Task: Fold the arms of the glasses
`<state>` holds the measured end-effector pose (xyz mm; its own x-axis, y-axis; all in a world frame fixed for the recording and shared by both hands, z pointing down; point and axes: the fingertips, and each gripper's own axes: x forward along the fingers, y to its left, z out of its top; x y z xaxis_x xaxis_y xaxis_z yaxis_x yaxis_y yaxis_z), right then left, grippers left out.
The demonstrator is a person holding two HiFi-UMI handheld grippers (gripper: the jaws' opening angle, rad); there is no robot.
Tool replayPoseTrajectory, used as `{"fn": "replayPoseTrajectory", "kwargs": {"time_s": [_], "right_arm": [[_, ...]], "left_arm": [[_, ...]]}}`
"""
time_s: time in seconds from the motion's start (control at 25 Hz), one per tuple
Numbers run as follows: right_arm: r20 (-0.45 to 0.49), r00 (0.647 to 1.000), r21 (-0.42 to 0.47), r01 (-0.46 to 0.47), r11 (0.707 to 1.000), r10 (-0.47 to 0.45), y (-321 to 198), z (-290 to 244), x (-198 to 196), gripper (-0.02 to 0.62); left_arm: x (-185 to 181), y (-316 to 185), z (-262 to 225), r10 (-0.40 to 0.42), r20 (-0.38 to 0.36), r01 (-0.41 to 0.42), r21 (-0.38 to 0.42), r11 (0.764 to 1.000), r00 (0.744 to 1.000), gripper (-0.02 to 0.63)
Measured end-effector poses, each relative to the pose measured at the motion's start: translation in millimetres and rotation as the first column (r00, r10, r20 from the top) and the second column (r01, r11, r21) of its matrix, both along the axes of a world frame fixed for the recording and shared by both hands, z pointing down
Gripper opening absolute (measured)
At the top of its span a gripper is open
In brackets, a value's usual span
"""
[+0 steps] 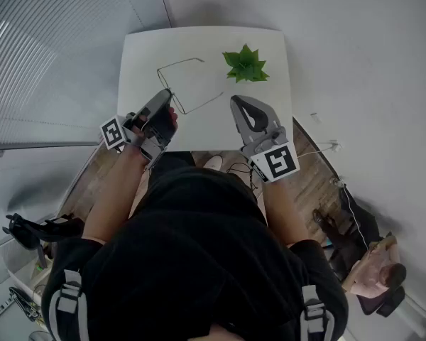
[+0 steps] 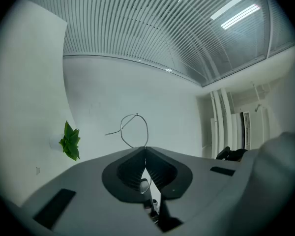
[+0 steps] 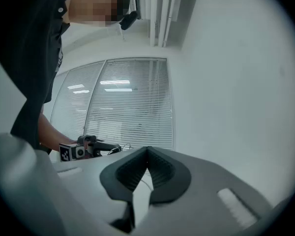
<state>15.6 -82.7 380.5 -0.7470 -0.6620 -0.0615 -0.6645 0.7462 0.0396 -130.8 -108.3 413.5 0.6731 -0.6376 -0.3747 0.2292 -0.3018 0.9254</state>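
left tongs (image 2: 145, 149) clamp the wire glasses (image 2: 147, 132), right tongs (image 3: 147, 149) are closed just beside an arm tip.

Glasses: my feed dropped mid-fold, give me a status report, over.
Left gripper shut on glasses frame. Right gripper shut, apparently on one arm tip. Arms not yet folded. Plant beside, not obstructing.

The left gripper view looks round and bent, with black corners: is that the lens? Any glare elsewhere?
Left gripper view: yes, wide-angle bending, dark corners; ceiling lights glare brightly. Right gripper view: same curving, window blinds bowed. Head view: soft even light, glasses thin but sharp.
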Motion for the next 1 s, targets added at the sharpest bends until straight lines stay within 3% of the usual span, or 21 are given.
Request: {"fn": "replayPoseTrajectory", "kwargs": {"time_s": [0.64, 0.76, 1.0], "right_arm": [[-0.008, 1.000, -0.063, -0.006, 0.998, 0.005, -7, 15, -2, 0.014], [-0.053, 0.998, -0.077, -0.026, 0.997, 0.022, -11, 25, -3, 0.189], [-0.107, 0.993, -0.086, -0.055, 0.995, 0.046, -14, 32, -5, 0.347]], "left_arm": [[-4, -2, -8, -0.020, -0.045, 0.021, 0.010, 1.000, 0.999, 0.011], [-6, -1, -9, -0.022, -0.054, 0.022, 0.012, 1.000, 0.998, 0.011], [-11, 3, -14, -0.026, -0.067, 0.027, 0.018, 0.999, 0.997, 0.011]]}}
